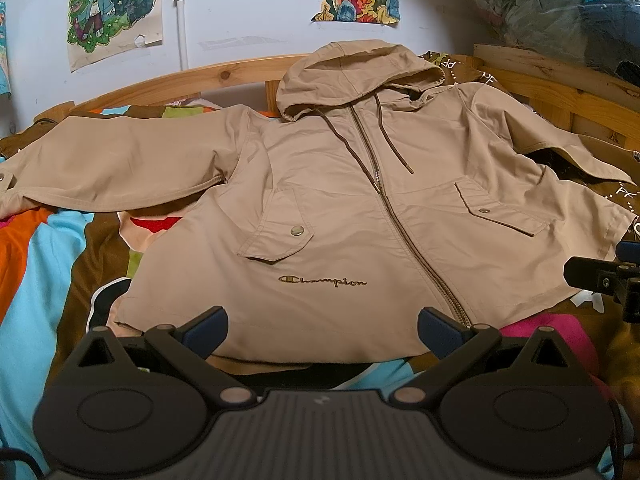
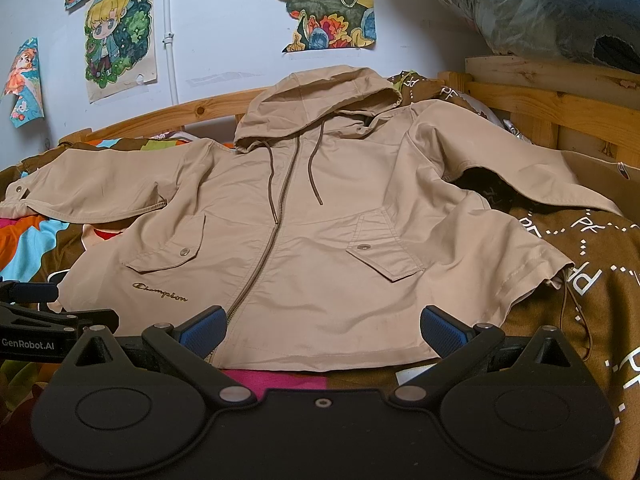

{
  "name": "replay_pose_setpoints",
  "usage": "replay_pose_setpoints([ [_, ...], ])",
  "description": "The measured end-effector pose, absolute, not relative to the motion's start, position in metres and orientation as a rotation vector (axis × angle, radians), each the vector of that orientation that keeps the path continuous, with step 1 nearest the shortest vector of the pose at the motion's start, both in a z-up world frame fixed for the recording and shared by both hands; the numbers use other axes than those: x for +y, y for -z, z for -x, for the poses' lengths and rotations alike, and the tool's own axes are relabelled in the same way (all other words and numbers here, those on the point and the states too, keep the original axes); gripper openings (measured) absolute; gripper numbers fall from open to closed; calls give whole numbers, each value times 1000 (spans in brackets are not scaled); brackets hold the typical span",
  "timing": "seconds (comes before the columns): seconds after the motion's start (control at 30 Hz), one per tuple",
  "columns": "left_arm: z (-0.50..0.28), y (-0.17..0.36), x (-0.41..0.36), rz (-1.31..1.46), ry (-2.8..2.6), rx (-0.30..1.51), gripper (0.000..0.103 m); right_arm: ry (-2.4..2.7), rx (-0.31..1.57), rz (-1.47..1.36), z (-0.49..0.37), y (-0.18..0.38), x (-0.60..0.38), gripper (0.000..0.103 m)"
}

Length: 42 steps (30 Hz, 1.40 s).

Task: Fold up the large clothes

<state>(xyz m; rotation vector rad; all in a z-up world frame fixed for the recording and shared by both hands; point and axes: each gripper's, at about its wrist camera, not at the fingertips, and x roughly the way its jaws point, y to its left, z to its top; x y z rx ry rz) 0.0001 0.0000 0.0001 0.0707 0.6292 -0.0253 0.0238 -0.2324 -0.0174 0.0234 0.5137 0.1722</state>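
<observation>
One tan hooded jacket [image 1: 340, 200] lies spread front-up on a bed, two flap pockets showing; left gripper [image 1: 322, 330] and right gripper [image 2: 322, 330] hover, fingers released.

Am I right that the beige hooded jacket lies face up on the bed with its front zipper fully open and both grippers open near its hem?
Not quite: the zipper is closed, as the left wrist view shows. The jacket does lie face up, with the left gripper and right gripper open near its hem.
</observation>
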Motion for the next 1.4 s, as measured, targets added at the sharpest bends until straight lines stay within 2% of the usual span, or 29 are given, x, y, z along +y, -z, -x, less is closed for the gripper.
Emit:
replay_pose_setpoints([
  [1.4, 0, 0, 0, -69, 26, 633, 102, -171, 518, -26, -28, 25, -231, 102],
])
